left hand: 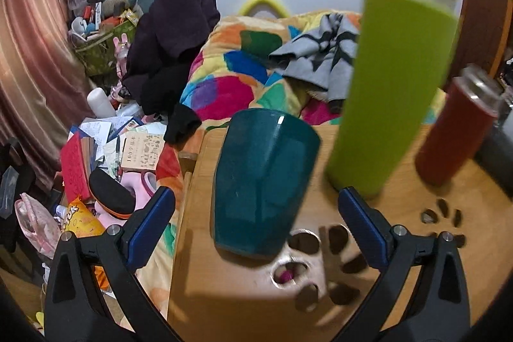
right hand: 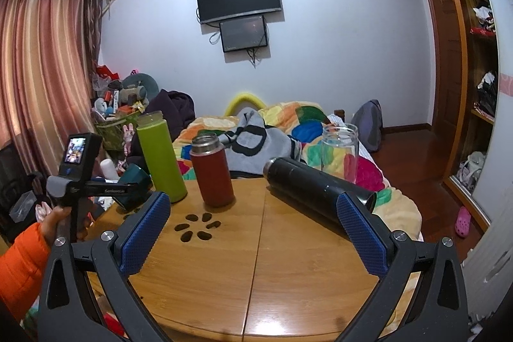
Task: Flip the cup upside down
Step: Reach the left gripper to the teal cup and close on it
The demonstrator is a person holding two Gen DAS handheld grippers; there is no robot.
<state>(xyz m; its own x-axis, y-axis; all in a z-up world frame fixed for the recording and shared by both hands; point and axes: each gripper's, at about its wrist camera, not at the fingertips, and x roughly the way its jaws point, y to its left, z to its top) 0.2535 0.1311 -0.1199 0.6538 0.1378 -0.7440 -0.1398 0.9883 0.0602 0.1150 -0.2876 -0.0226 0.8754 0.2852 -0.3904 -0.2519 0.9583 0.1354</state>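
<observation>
A dark teal cup (left hand: pixel 263 181) stands upside down on the wooden table (left hand: pixel 231 294), wide rim down, near its left edge. My left gripper (left hand: pixel 256 226) is open, its blue pads either side of the cup with a clear gap, touching nothing. In the right wrist view the teal cup (right hand: pixel 133 186) shows at far left, partly hidden behind the left gripper's body (right hand: pixel 93 186). My right gripper (right hand: pixel 253 236) is open and empty above the table's (right hand: pixel 224 278) middle.
A green bottle (left hand: pixel 391 92), (right hand: pixel 162 156) and a red flask (left hand: pixel 458 133), (right hand: pixel 213 170) stand to the cup's right. A black flask (right hand: pixel 317 188) lies on its side and a glass jar (right hand: pixel 340 149) stands at the right. Cut-out holes (right hand: pixel 197 226) mark the tabletop. A cluttered bed lies beyond.
</observation>
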